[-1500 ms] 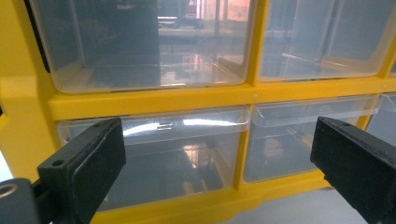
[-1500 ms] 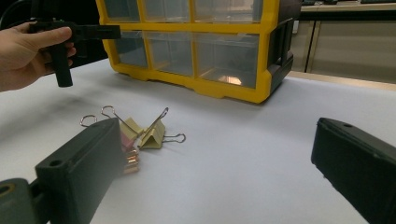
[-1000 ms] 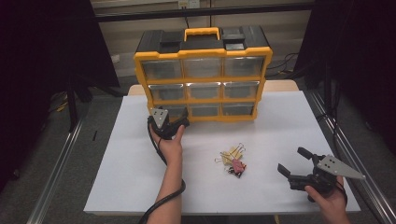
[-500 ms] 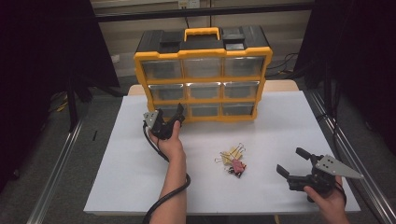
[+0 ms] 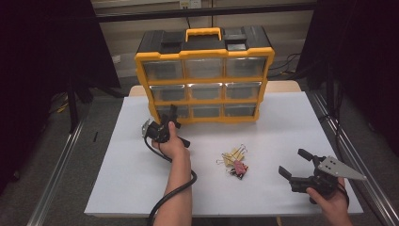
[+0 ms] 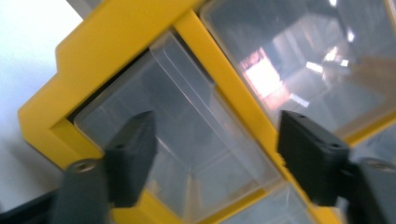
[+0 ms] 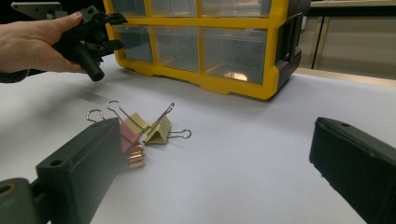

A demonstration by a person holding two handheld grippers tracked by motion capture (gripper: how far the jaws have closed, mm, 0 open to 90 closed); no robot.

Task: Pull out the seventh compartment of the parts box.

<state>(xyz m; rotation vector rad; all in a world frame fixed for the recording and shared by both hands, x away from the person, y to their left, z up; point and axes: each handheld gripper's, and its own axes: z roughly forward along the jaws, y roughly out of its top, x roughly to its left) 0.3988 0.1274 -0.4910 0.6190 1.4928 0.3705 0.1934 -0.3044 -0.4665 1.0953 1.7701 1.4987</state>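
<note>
My left hand-held gripper [image 5: 170, 114] has come forward from the table [image 5: 141, 179] to the organizer's [image 5: 205, 75] bottom-left drawer [image 6: 187, 158]. Its jaws have just been closing and now straddle the clear drawer front, not yet pressing it. My right hand-held gripper [image 5: 294, 165] has stayed put, jaws wide open, near the binder clips [image 5: 234, 161] lying between my hands.

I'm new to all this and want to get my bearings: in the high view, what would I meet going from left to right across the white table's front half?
Left gripper, held up at the yellow drawer cabinet's bottom-left drawer → pile of binder clips → right gripper, jaws open over bare table.
</note>
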